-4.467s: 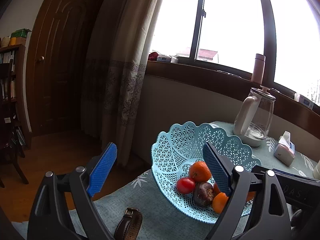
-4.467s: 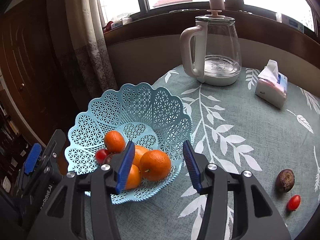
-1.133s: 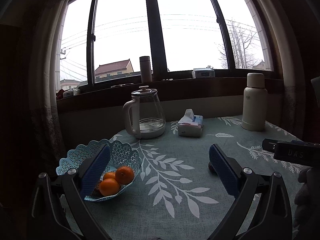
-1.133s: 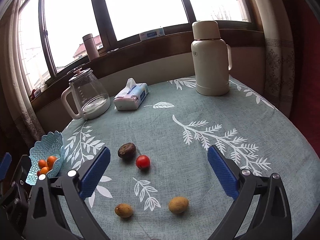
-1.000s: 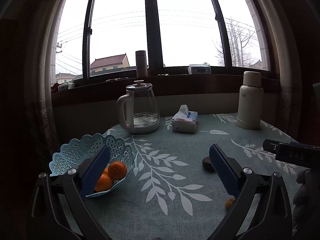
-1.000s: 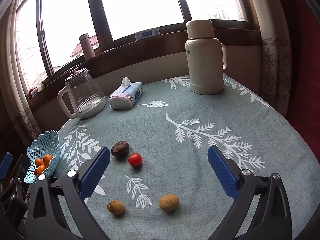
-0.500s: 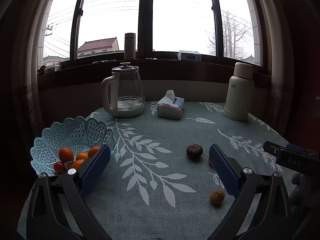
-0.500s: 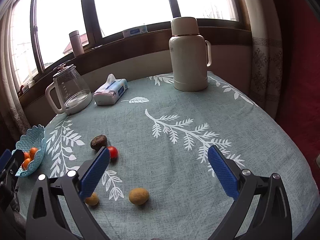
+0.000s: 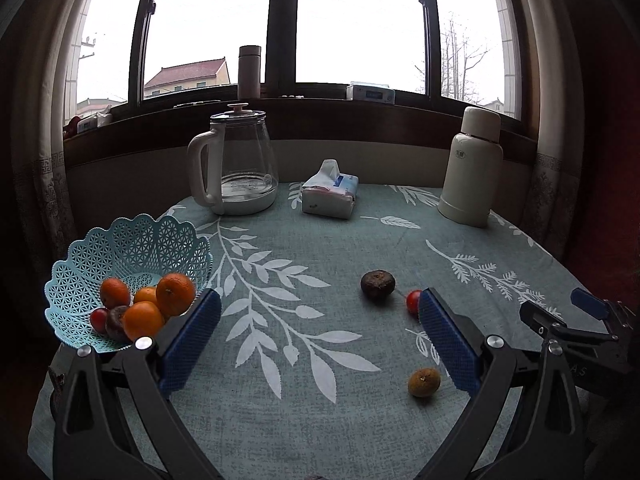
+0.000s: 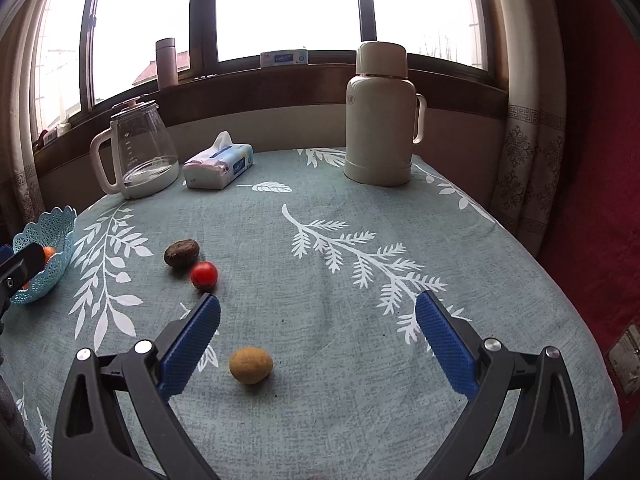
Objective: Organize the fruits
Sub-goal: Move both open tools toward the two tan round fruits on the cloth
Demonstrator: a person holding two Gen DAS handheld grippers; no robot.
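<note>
A light-blue lattice basket (image 9: 120,248) (image 10: 60,232) at the table's left edge holds several oranges (image 9: 175,288), a dark fruit and a small red one. Loose on the cloth lie a dark brown fruit (image 9: 377,283) (image 10: 181,253), a red tomato (image 9: 413,301) (image 10: 204,274) and two yellow-brown fruits (image 9: 424,381) (image 10: 251,364). My left gripper (image 9: 320,336) is open above the near table, empty. My right gripper (image 10: 318,340) is open too, the yellow-brown fruit lying just below and between its blue pads.
At the back of the round table stand a glass kettle (image 9: 240,164), a tissue pack (image 9: 329,196) and a cream thermos (image 9: 472,168) (image 10: 380,116). A windowsill with a slim bottle (image 9: 249,70) runs behind. Curtains hang at both sides. A red cloth (image 10: 592,160) drops off at the right.
Both grippers have drawn back from the basket and swung right, so the loose fruits on the cloth now lie in view. Both stayed open.
</note>
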